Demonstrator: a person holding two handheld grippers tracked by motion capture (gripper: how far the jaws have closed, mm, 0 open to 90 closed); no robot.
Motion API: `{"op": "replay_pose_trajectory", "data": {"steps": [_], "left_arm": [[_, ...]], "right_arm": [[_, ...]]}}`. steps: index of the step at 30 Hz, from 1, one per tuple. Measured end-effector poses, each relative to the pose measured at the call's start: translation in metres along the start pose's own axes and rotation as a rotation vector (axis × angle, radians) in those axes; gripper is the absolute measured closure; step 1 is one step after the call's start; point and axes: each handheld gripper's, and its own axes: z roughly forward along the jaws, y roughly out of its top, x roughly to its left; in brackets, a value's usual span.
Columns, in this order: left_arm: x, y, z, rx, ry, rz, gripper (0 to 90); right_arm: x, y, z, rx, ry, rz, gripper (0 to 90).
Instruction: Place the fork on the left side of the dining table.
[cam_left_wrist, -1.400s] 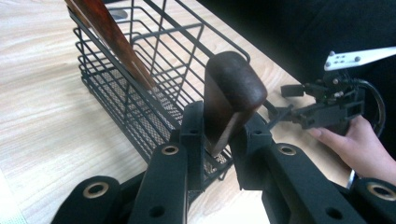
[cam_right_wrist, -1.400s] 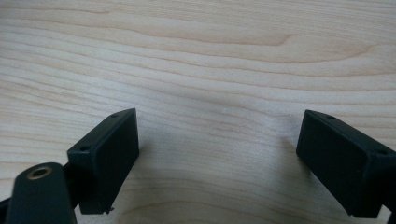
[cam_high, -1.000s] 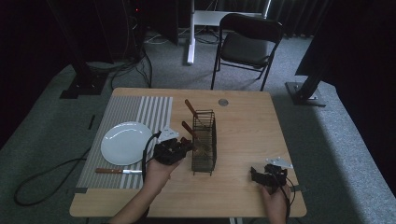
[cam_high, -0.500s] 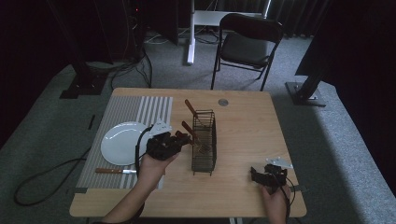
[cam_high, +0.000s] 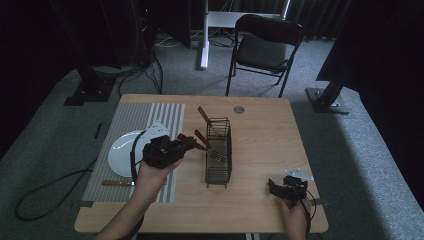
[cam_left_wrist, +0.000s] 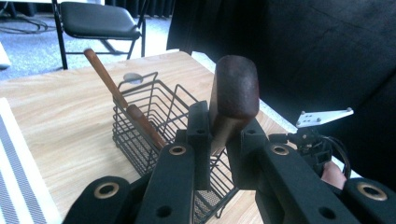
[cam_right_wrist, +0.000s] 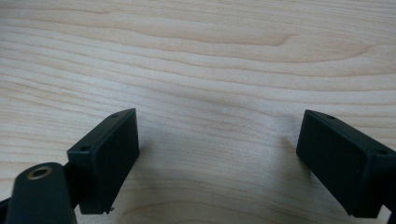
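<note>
Handle (cam_left_wrist: 233, 95), dark brown wood, clamped between jaws of left gripper (cam_left_wrist: 223, 140); blunt end up, toward 12 o'clock in left gripper view. High view: same gripper (cam_high: 186, 145) at table centre-left, jaws pointing 3 o'clock at basket (cam_high: 219, 172); handle tiny there, blade end not readable. Wire basket (cam_left_wrist: 140, 140) just beyond the jaws in left gripper view, two wooden handles (cam_left_wrist: 105, 77) leaning in it toward 11 o'clock. Plate (cam_high: 120, 152) and knife (cam_high: 117, 183) on striped mat (cam_high: 127, 117) at 9 o'clock of basket, high view. Right gripper (cam_high: 274, 187) at 4 o'clock of basket, well apart, resting low near table edge. Right gripper view: right gripper (cam_right_wrist: 217, 156) spread wide, nothing between, bare wood table (cam_right_wrist: 210, 60) below. Chair (cam_high: 267, 42) at 12 o'clock beyond table.
</note>
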Motion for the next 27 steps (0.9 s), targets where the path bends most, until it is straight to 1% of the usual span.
{"op": "replay_pose_trajectory", "data": {"steps": [3, 5, 8, 10, 12, 13, 16, 18, 19, 23, 27], "left_arm": [[0.001, 0.005, -0.010, -0.015, 0.003, 0.004, 80.5], [0.003, 0.007, -0.016, -0.022, -0.004, -0.005, 80.5], [0.004, 0.010, -0.024, -0.030, 0.010, -0.001, 80.5], [0.006, 0.011, -0.029, -0.037, 0.008, -0.005, 80.5], [0.006, 0.011, -0.029, -0.037, 0.008, -0.005, 80.5], [0.012, 0.011, -0.035, -0.044, 0.016, -0.012, 80.5], [0.016, 0.009, -0.039, -0.040, 0.028, -0.012, 80.5], [0.016, 0.009, -0.039, -0.040, 0.028, -0.012, 80.5], [0.022, 0.006, -0.041, -0.035, 0.046, -0.023, 80.5], [0.032, 0.003, -0.042, -0.026, 0.069, -0.032, 80.5], [0.044, 0.000, -0.043, -0.029, 0.094, -0.057, 80.5]], "right_arm": [[0.000, 0.000, 0.000, 0.000, 0.000, 0.000, 12.7], [0.000, 0.000, 0.000, 0.000, 0.000, 0.000, 12.7], [0.000, 0.000, 0.000, 0.000, 0.000, 0.000, 12.7], [0.000, 0.000, 0.000, 0.000, 0.000, 0.000, 12.7], [0.000, 0.000, 0.000, 0.000, 0.000, 0.000, 12.7], [0.000, 0.000, 0.000, 0.000, 0.000, 0.000, 12.7], [0.000, 0.000, 0.000, 0.000, 0.000, 0.000, 12.7], [0.000, 0.000, 0.000, 0.000, 0.000, 0.000, 12.7], [0.000, 0.000, 0.000, 0.000, 0.000, 0.000, 12.7], [0.000, 0.000, 0.000, 0.000, 0.000, 0.001, 12.7], [0.000, 0.000, 0.000, -0.001, 0.000, 0.001, 12.7]]}}
